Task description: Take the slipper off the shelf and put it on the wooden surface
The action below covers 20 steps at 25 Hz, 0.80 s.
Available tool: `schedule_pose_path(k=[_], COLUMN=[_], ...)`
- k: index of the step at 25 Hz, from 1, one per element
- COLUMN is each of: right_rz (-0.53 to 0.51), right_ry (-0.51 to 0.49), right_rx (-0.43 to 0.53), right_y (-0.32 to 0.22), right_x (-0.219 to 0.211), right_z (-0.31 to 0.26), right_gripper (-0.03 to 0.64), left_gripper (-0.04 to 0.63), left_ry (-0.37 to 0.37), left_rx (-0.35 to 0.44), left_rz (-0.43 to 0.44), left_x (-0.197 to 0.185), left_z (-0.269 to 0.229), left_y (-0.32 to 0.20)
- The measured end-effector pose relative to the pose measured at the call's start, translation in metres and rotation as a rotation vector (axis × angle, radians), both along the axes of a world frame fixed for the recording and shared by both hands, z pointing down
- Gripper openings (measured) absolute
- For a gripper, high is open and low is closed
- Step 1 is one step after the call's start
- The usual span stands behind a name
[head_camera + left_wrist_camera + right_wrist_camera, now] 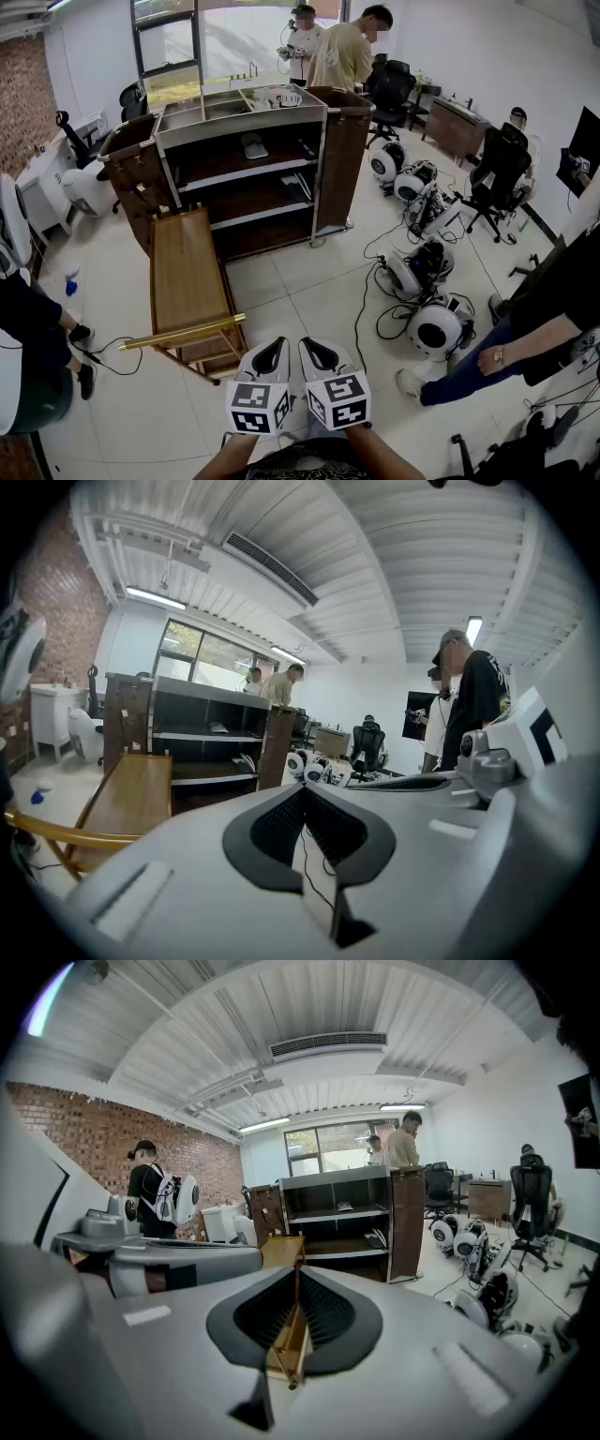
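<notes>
Slipper (253,147) lies on the upper board of the dark shelf (328,159), well apart from both grippers. Left gripper (278,341) and right gripper (306,342) are held side by side, each with jaws together and nothing between them. Wooden surface (186,272) stands just before the shelf.

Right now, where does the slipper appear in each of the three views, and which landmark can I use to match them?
Head view: slipper above centre, on the upper level of the dark shelf unit.
Left gripper view: slipper tiny, left of centre, same level.
Right gripper view: slipper tiny, just right of centre, same level.
Shared landmark: that shelf unit, with the wooden table in front.
</notes>
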State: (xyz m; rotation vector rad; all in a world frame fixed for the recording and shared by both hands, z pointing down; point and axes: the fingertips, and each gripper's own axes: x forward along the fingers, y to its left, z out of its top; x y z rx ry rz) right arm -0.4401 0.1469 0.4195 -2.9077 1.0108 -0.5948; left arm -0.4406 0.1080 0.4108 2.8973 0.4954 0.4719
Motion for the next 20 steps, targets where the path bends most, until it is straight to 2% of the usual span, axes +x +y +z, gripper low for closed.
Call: schedule_pose_path(k=[8, 20], right_rz=[0.008, -0.066], right_ry=[0.025, 0.032], right_rx=[0.026, 0.053], right_y=[0.006, 0.019], right_x=[0.080, 0.223], right_z=[-0.002, -0.011], right_gripper=[0.000, 0.000], left_gripper=[0.005, 0.005], left_ry=[0.027, 0.030], left_rx=[0.017, 0.035], left_rz=[-0.012, -0.096], left_x=[0.076, 0.219], left_z=[-0.003, -0.012], left_y=[0.001, 0.013])
